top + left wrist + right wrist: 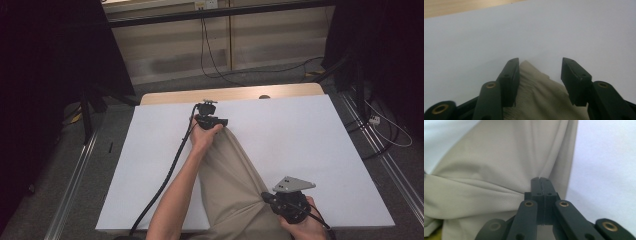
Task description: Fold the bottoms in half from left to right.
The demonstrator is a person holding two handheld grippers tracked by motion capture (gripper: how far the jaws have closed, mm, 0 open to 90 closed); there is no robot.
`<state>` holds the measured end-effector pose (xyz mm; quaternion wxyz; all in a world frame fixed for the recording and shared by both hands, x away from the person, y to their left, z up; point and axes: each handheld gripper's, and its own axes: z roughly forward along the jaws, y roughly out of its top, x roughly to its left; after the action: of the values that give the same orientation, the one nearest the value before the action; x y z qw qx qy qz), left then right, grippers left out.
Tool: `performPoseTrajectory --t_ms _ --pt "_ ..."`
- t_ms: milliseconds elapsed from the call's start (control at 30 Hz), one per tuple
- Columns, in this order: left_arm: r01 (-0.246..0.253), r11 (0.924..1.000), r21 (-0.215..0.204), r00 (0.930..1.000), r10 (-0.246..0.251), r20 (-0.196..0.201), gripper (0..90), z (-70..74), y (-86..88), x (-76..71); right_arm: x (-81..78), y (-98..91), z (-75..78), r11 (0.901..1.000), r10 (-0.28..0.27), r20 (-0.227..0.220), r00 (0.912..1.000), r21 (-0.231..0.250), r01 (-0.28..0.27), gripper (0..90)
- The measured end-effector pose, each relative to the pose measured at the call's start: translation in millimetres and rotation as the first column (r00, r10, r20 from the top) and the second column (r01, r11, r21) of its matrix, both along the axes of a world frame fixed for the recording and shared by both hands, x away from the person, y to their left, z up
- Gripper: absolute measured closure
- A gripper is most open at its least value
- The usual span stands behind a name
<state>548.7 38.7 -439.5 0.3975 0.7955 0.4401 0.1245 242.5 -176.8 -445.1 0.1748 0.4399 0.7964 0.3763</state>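
Note:
A beige cloth (230, 170) lies stretched in a long strip on the white table cover (310, 130), running from the middle of the table to its near edge. At the cloth's far tip, my left gripper (223, 122) stands open. In the left gripper view the cloth's pointed corner (541, 95) lies loose between the parted jaws of the left gripper (540, 62), close beside one of them. Near the front edge, my right gripper (264, 196) is shut on the cloth. In the right gripper view, folds of the cloth (499, 170) bunch toward the closed tips of the right gripper (540, 178).
A strip of bare wood (230, 94) shows along the table's far edge. Cables (215, 60) trail over the grey floor behind it. Dark stands and curtains (50, 75) flank both sides, and metal rails (75, 175) run along the floor.

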Motion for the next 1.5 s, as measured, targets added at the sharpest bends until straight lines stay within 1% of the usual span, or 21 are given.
performPoseTrajectory --t_ms 67,167,267,367,400,467,533,633,733,767,867,900,967,1067,1100,1167,1233,1300,1333,1433,1500 --pt "-0.008 1.0000 0.000 1.0000 0.008 0.000 45.1 4.0 2.4 -2.3 2.3 -0.4 -1.9 0.9999 -0.001 -0.003 1.0000 -0.017 0.001 90.0" --pt "-0.001 0.9999 0.012 0.9995 0.001 0.033 36.4 15.3 7.9 -9.5 4.5 -2.0 -3.1 0.9985 -0.010 0.004 0.9999 -0.053 0.010 90.0" --pt "-0.005 0.9999 -0.010 0.9972 0.006 0.074 31.1 26.0 18.5 -20.8 6.0 -7.0 -3.5 0.9969 -0.023 0.009 0.9997 -0.075 0.024 90.0" --pt "0.005 0.9999 -0.015 0.9948 -0.003 0.101 26.5 30.8 30.3 -33.0 6.9 -12.6 -4.1 0.9969 -0.039 -0.008 0.9992 -0.069 0.038 90.0" --pt "-0.001 0.9992 -0.039 0.9946 0.005 0.104 24.4 30.6 35.0 -37.6 8.1 -13.5 -4.9 0.9981 -0.030 -0.028 0.9991 -0.055 0.029 90.0" --pt "0.004 0.9980 -0.064 0.9954 0.003 0.096 21.9 30.0 45.0 -47.9 8.3 -15.2 -6.2 0.9978 -0.045 -0.032 0.9985 -0.049 0.044 86.0" --pt "0.012 0.9987 -0.050 0.9937 -0.006 0.112 19.5 29.1 54.5 -60.7 5.8 -16.6 -3.8 0.9959 -0.049 0.006 0.9988 -0.076 0.049 80.1" --pt "0.032 0.9985 -0.044 0.9907 -0.026 0.134 16.8 27.3 67.3 -82.4 1.6 -17.8 4.2 0.9989 -0.036 0.025 0.9990 -0.029 0.037 73.4" --pt "0.061 0.9974 -0.037 0.9896 -0.056 0.133 15.6 24.4 78.5 -106.9 -3.5 -5.4 9.1 0.9998 0.018 0.040 0.9990 0.003 -0.018 68.8" --pt "0.068 0.9976 -0.014 0.9890 -0.065 0.133 15.6 23.7 81.2 -115.3 -4.8 2.2 9.2 0.9987 0.050 0.042 0.9978 0.008 -0.051 67.9" --pt "0.093 0.9956 -0.003 0.9901 -0.092 0.106 15.6 16.6 88.6 -142.0 -7.4 31.1 7.4 0.9870 0.161 0.040 0.9862 0.001 -0.161 65.2" --pt "0.108 0.9940 0.016 0.9896 -0.109 0.094 15.9 13.2 91.1 -150.5 -8.0 41.2 6.6 0.9807 0.195 0.030 0.9803 -0.002 -0.195 64.2" --pt "0.132 0.9910 0.024 0.9878 -0.133 0.081 16.9 6.1 94.9 -165.5 -9.2 62.1 3.2 0.9601 0.280 0.024 0.9598 -0.011 -0.279 63.5" --pt "0.165 0.9852 0.046 0.9842 -0.168 0.058 17.6 -4.0 98.6 -179.2 -9.3 80.9 -4.0 0.9358 0.351 0.000 0.9363 -0.030 -0.351 62.0" --pt "0.169 0.9840 0.057 0.9837 -0.172 0.054 18.1 -8.1 98.6 -181.3 -8.9 85.0 -7.3 0.9317 0.362 -0.004 0.9324 -0.037 -0.361 60.9" --pt "0.165 0.9828 0.083 0.9853 -0.168 0.030 19.9 -16.7 95.3 -182.1 -8.9 88.8 -13.7 0.9278 0.370 -0.022 0.9287 -0.043 -0.371 60.0" --pt "0.161 0.9789 0.126 0.9862 -0.164 0.017 20.7 -23.3 88.5 -181.2 -10.8 86.8 -18.1 0.9320 0.361 -0.021 0.9325 -0.030 -0.361 59.0" --pt "0.158 0.9735 0.166 0.9846 -0.168 0.050 20.0 -24.1 83.6 -181.9 -14.4 82.4 -17.5 0.9327 0.359 -0.013 0.9334 -0.035 -0.359 59.0" --pt "0.145 0.9778 0.151 0.9871 -0.154 0.044 19.4 -25.2 82.5 -181.2 -16.8 79.5 -16.8 0.9349 0.352 -0.014 0.9357 -0.040 -0.353 59.5" --pt "0.136 0.9788 0.154 0.9886 -0.144 0.044 19.6 -25.3 81.5 -181.9 -24.1 68.8 -18.7 0.9339 0.356 -0.019 0.9344 -0.031 -0.356 65.9" --pt "0.138 0.9783 0.155 0.9884 -0.146 0.042 19.7 -25.3 81.5 -181.6 -28.3 63.5 -18.3 0.9318 0.361 -0.016 0.9325 -0.036 -0.361 74.8"
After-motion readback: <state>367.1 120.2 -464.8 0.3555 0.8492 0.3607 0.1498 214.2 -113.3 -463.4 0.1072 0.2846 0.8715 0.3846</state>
